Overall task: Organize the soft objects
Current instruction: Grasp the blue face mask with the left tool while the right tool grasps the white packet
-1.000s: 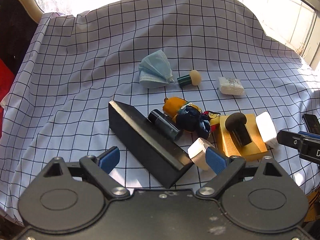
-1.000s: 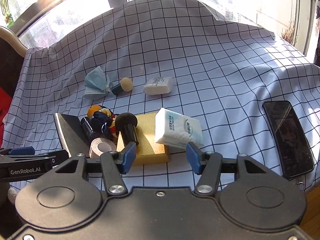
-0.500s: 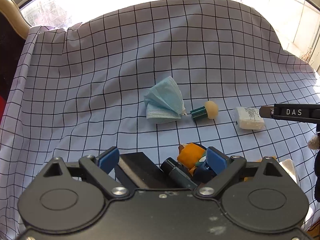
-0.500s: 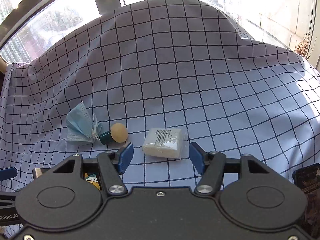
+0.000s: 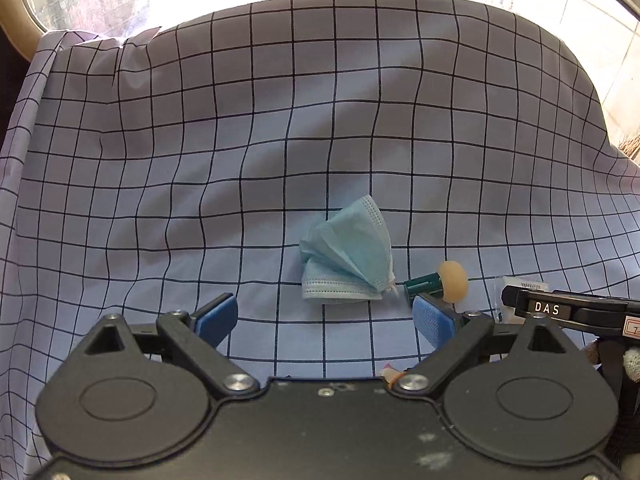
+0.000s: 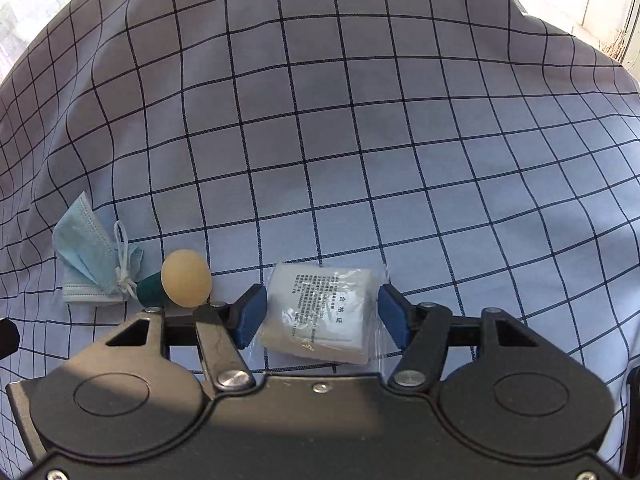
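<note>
A folded light-blue face mask [image 5: 348,258] lies on the checked cloth, just beyond my open left gripper [image 5: 325,318]. The mask also shows at the left of the right wrist view [image 6: 92,256]. A makeup sponge with a tan head on a green handle [image 5: 440,284] lies right of the mask, also seen in the right wrist view [image 6: 180,276]. A white packet in clear plastic [image 6: 324,312] lies between the pads of my open right gripper [image 6: 320,316], which stand at its two sides. The right gripper's black body [image 5: 568,312] shows at the right of the left wrist view.
The checked cloth [image 6: 360,140] rises over a hump behind the objects and drops off at both sides. Windows lie beyond it. An orange scrap of another object [image 5: 390,374] peeks out under the left gripper body.
Both grippers moved forward past the near pile of objects. The left now faces the mask closely; the right has come down around the white packet. Both jaws stayed open.
</note>
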`<action>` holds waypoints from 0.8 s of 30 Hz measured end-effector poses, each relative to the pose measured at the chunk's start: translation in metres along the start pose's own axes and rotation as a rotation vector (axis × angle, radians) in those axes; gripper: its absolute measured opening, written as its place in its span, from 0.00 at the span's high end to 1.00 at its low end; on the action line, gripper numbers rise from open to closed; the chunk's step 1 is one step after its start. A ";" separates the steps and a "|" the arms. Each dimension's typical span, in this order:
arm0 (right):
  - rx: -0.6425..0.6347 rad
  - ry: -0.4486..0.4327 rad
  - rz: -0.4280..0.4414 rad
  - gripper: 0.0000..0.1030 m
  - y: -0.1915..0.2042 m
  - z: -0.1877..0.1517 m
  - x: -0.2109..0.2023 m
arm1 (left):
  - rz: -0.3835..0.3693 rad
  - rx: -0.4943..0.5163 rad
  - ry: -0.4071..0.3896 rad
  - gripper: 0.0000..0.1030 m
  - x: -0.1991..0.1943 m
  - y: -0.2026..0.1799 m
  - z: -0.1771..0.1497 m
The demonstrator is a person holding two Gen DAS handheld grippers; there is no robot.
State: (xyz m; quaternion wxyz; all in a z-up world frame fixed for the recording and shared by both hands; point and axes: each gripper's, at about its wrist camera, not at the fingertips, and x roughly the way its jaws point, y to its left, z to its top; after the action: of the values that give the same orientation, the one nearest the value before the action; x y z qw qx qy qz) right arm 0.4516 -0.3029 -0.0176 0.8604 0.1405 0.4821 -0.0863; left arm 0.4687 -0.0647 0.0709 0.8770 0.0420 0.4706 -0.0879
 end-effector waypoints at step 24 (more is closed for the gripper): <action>0.063 -0.099 0.129 0.47 -0.026 -0.014 -0.050 | 0.064 0.010 0.137 0.06 0.105 -0.040 0.045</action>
State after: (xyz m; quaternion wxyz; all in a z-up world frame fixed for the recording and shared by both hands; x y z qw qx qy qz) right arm 0.4069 -0.3219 0.0142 0.8822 0.1940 0.4258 -0.0529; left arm 0.5548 -0.1226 0.0089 0.8448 0.0674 0.5276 -0.0589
